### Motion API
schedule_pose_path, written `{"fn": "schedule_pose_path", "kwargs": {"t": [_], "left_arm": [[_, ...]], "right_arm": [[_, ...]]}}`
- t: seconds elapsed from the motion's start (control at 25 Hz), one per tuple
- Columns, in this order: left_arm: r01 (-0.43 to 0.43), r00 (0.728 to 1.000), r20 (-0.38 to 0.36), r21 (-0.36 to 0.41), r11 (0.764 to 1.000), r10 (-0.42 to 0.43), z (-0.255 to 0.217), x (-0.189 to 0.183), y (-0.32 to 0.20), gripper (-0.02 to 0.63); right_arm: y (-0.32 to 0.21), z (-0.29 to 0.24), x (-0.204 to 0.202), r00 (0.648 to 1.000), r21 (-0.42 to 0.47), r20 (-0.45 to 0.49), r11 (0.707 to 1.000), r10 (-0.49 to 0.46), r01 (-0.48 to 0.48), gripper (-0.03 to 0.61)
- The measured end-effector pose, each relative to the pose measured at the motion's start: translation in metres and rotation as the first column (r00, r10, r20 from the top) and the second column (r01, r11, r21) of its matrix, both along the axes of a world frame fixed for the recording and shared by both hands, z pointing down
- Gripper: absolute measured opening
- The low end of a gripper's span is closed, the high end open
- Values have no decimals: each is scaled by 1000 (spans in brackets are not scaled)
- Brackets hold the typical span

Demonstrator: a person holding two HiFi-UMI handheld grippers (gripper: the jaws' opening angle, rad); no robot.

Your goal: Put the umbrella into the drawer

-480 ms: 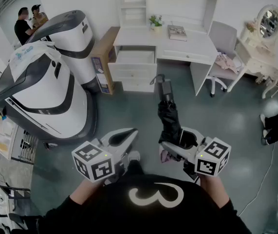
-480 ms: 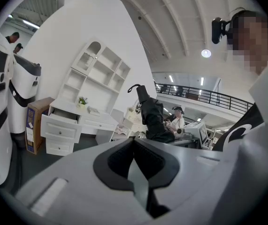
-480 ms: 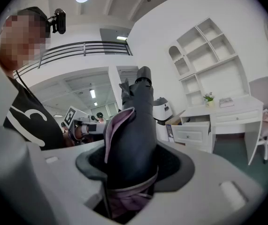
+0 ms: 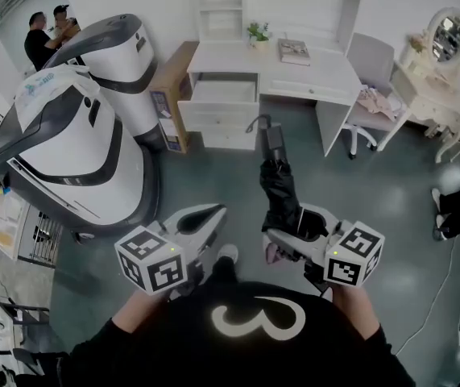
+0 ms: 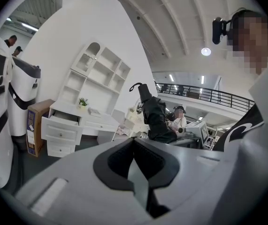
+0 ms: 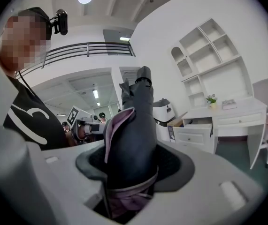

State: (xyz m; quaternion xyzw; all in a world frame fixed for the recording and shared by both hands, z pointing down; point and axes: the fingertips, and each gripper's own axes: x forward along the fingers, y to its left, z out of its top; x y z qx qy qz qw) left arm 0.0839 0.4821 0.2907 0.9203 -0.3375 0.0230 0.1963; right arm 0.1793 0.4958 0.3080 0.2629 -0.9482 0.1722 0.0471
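Barely any shift since the earlier head view: both grippers and the umbrella [image 4: 279, 190] almost in the same places, a shade higher in frame.

Head view: right gripper [image 4: 296, 230] clamped on the folded black umbrella near its bunched end. Shaft running forward past the jaws, far end out ahead, aimed toward the open drawer [image 4: 224, 93] of the white desk [image 4: 314, 77] and well short of it. Left gripper [image 4: 212, 214] beside the right one, apart from the umbrella.

Left gripper view: jaws pressed together, nothing between them. Umbrella ahead and to the right of the jaws, not touching. Drawer far ahead to the left, pulled out.

Right gripper view: jaws closed on the umbrella's gathered fabric. Pink lining [image 6: 116, 125] and a band around the folds showing right at the grip, not made out in the head view. Black body rising straight out from between the jaws, drawer beyond to the right.
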Motion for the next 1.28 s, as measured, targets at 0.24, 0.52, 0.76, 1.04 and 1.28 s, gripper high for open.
{"fn": "schedule_pose_path", "kwargs": {"t": [0.24, 0.52, 0.76, 1.04, 1.28], "left_arm": [[8, 1000, 9, -17, 1000, -7, 15, 0, -21, 8], [4, 1000, 14, -7, 1000, -4, 28, -5, -57, 7], [-18, 1000, 5, -14, 1000, 18, 36, -16, -111, 7], [-60, 998, -16, -72, 996, 59, 50, -34, -208, 8], [-80, 996, -47, -109, 991, 75, 49, -63, -317, 8]], "right_arm": [[-21, 11, -2, 999, -26, 39, 1000, -11, 12, 250], [-57, 31, -6, 998, -53, 67, 999, -8, 11, 252], [-108, 38, -16, 997, -56, 73, 998, 6, -2, 252], [-197, 53, -37, 997, -124, 62, 992, 36, -28, 252], [-300, 47, -62, 997, -166, 40, 984, 72, -65, 252]]}}
